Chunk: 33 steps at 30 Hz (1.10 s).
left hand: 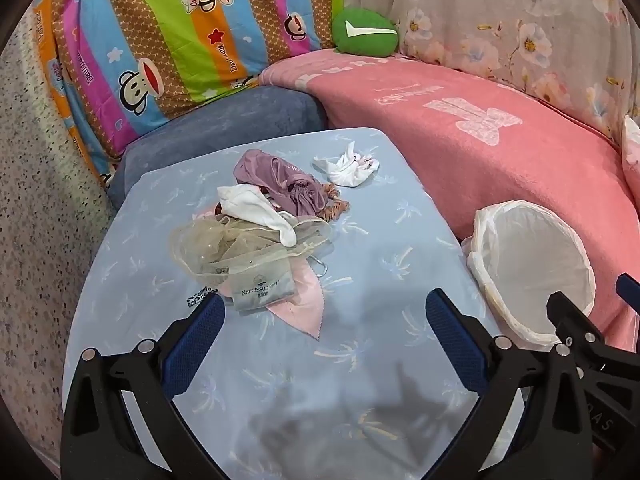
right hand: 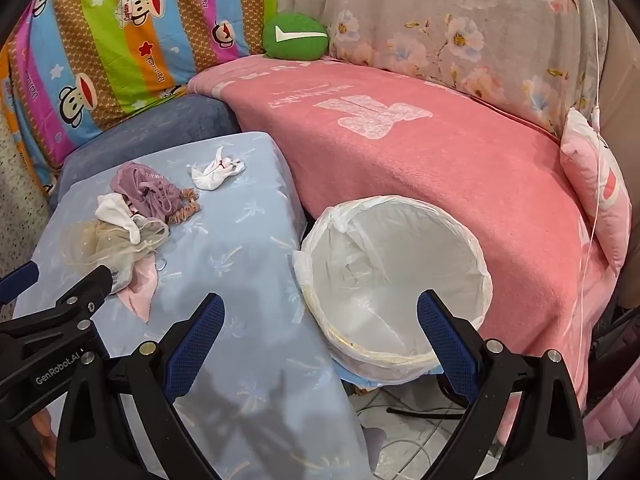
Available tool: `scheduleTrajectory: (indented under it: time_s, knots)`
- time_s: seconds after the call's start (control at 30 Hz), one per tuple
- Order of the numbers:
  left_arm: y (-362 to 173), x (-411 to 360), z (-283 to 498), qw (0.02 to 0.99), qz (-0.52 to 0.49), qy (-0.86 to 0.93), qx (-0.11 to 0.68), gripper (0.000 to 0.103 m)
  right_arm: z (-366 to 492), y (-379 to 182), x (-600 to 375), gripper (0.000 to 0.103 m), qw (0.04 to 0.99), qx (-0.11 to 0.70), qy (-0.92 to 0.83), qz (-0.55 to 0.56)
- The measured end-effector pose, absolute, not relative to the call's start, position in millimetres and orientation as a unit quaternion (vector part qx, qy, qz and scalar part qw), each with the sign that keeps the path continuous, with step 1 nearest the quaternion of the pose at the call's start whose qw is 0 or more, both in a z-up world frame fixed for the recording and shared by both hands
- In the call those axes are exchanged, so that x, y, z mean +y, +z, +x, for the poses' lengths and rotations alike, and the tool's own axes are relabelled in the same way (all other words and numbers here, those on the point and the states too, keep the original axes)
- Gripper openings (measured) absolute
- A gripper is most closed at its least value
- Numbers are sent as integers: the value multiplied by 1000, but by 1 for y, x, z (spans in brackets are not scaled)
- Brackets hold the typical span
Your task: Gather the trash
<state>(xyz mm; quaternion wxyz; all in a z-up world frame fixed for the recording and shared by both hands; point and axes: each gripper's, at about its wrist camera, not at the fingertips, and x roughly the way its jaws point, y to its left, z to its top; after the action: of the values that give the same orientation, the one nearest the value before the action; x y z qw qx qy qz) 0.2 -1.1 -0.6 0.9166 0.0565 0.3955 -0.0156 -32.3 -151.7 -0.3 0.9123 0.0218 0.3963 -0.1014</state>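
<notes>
A: On the blue desk [left hand: 360, 360], a pile [left hand: 260, 232] of soft, light scraps sits near the lined bin [right hand: 394, 280].
B: Left tool [left hand: 324, 320] and right tool [right hand: 320, 320] both spread, empty. I'd pinch a bunched fold; it looks flimsy.

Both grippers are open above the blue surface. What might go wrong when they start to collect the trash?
1. The pile is tangled: sheer mesh bag, white cloth and purple garment overlap, so the left gripper may lift several at once.
2. The lined bin stands beside the surface, lower; a dragged piece may drop into the gap.
3. The right gripper could snag the loose liner.
</notes>
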Motion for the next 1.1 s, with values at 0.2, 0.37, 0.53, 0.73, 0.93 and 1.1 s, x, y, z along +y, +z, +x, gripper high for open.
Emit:
scheduleTrajectory:
  time_s: [0.2,0.37,0.53,0.73,0.93,1.1]
  knots:
    - [-1,-1,-1,918,52,-19,394,96,-32,-1,-152,94,911,400,-101,18]
    - [0,1,-4,917,46,-19,395,96,-33,2,-157,94,911,398,-107,21]
    - [0,2,3,916,50,-21,396,96,-32,1,-152,94,911,397,-112,17]
    - [3,12,3,918,45,-19,394,96,-30,3,-148,94,911,397,-110,15]
    - [5,15,4,917,43,-20,395,96,-28,3,-145,94,911,397,-108,13]
    - [6,14,4,917,43,-19,396,96,-27,4,-146,94,911,398,-109,16]
